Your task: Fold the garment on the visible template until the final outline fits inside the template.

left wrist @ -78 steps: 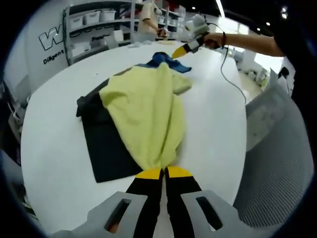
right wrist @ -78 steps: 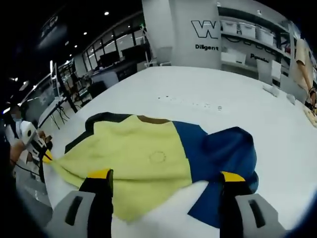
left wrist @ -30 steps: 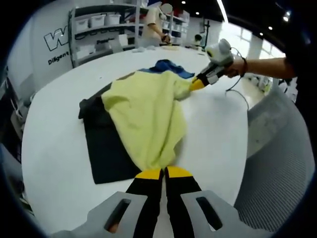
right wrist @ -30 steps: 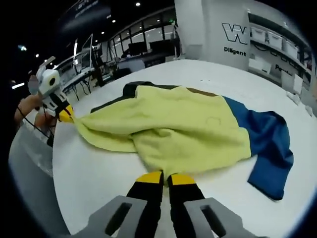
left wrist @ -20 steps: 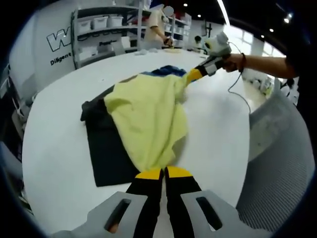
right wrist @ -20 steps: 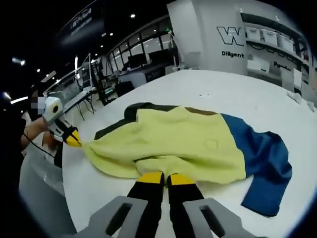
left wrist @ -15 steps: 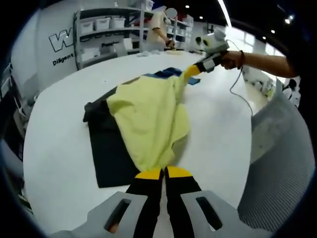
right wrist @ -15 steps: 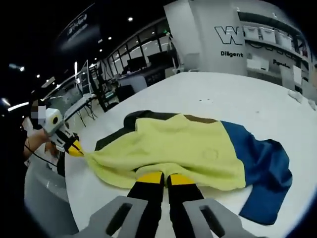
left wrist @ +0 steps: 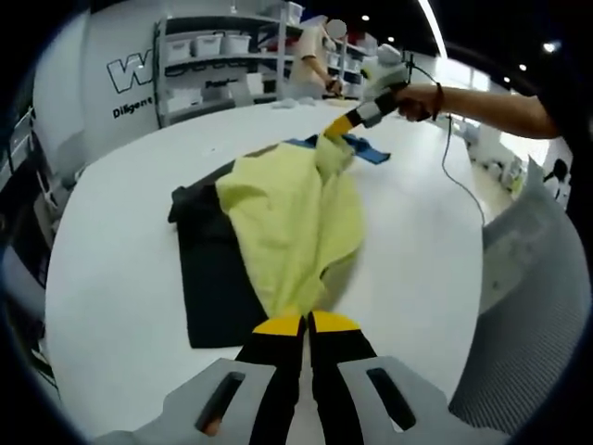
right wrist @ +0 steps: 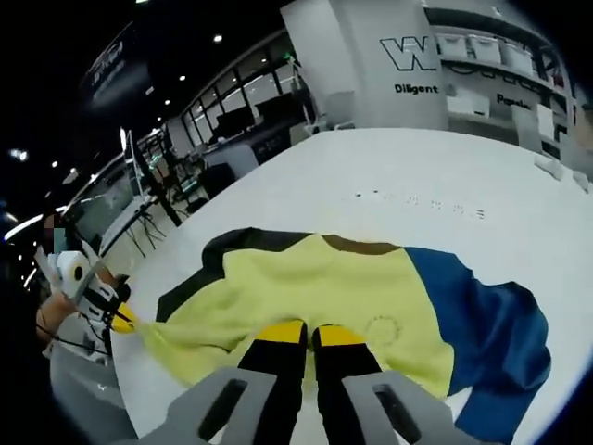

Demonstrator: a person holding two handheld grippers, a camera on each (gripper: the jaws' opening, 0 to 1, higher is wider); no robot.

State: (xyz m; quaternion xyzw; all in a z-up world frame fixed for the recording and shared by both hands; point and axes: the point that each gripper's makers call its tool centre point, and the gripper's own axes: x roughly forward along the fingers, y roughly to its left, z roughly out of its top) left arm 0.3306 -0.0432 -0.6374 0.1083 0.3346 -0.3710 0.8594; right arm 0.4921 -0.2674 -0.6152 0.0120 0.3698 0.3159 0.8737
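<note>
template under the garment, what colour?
Black template, a flat sheet on the white table; clearest in the left gripper view.

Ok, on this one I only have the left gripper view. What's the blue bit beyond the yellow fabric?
Observer: In the right gripper view it is part of the same garment: a broad blue section joined to the yellow, spread over the white table.
Reviewer: Any marking on the yellow side?
Observer: A small round emblem, near the blue seam.
Reviewer: And my gripper from outside?
Observer: The left gripper pinches a drawn-out yellow corner near the table's edge.
</note>
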